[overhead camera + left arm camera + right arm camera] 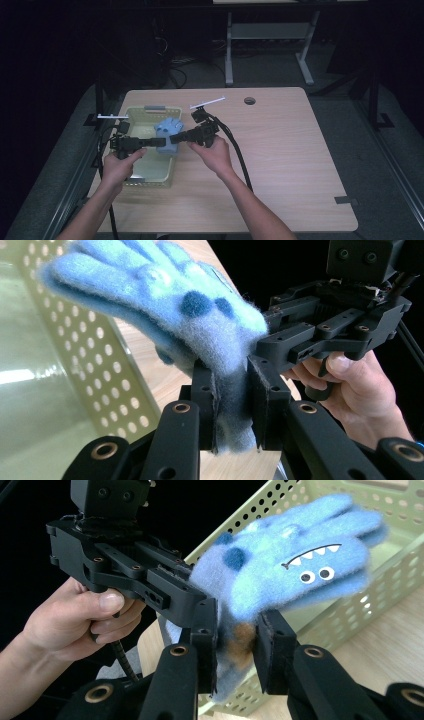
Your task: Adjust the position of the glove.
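Fuzzy light-blue knitted glove [167, 131] with a monster face, held up between both grippers, over the right rim of the pale green perforated plastic basket [131, 113] at the left part of the wooden table [280, 150]. Woolly, soft pile all over; fingers spread and pointing away from the cuff. On one face, seen in the right gripper view [295, 560]: two small googly eyes, a dark curved mouth line with white triangular teeth, a darker blue round spot near the cuff, a brownish patch lower down between the jaws. On the other face, seen in the left gripper view [165, 305]: two dark blue round spots, paler turquoise patches toward the fingers. Cuff end hanging down, pinched from both sides.

Left gripper [232, 405] clenched on the cuff of the glove, fabric squeezed thin between the black pads. Right gripper [235, 647] around the same cuff part, fabric between its pads and touching both; grasping the glove, though more loosely than the left. Jaws of the two grippers meeting nearly head-on, tips just beside each other in the high view, left gripper [150, 142] from the left, right gripper [181, 138] from the right. Each gripper carried in a bare hand, cables trailing back toward the near table edge.
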